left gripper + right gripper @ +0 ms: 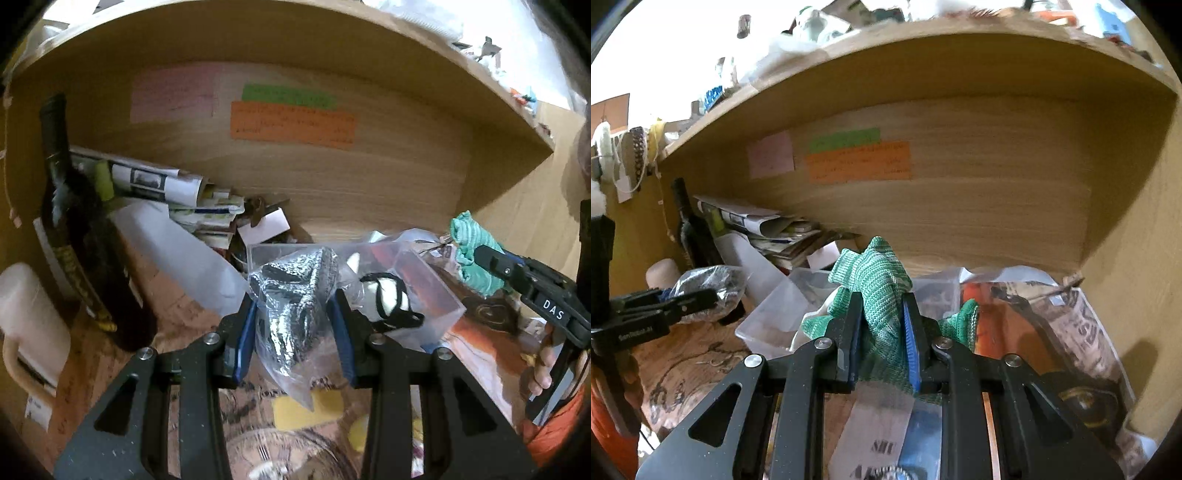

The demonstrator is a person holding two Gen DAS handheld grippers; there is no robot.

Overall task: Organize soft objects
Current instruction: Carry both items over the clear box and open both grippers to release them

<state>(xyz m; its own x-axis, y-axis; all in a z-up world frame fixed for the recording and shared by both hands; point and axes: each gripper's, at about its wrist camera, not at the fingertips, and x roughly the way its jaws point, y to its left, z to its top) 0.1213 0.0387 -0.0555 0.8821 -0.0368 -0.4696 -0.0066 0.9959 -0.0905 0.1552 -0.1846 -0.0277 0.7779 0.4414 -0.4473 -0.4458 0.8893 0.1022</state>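
My left gripper (pixel 293 306) is shut on a clear plastic bag holding black-and-white knit fabric (pixel 295 284), held above a clear plastic box (pixel 432 291). In the box lies a white item with black straps (pixel 388 299). My right gripper (pixel 881 321) is shut on a green-and-white knit cloth (pixel 875 280), held over the same clear box (pixel 775 314). In the left wrist view the right gripper (pixel 480 254) shows at the right with the green cloth (pixel 469 240). In the right wrist view the left gripper (pixel 701 295) shows at the left with the bag (pixel 705 284).
A dark wine bottle (pixel 74 229) stands at the left by rolled papers (pixel 147 177) and a white jug (pixel 29 310). A wooden shelf (pixel 258 44) overhangs; coloured notes (pixel 291 125) stick on the back wall. Printed paper and bags (pixel 1071 325) cover the desk at right.
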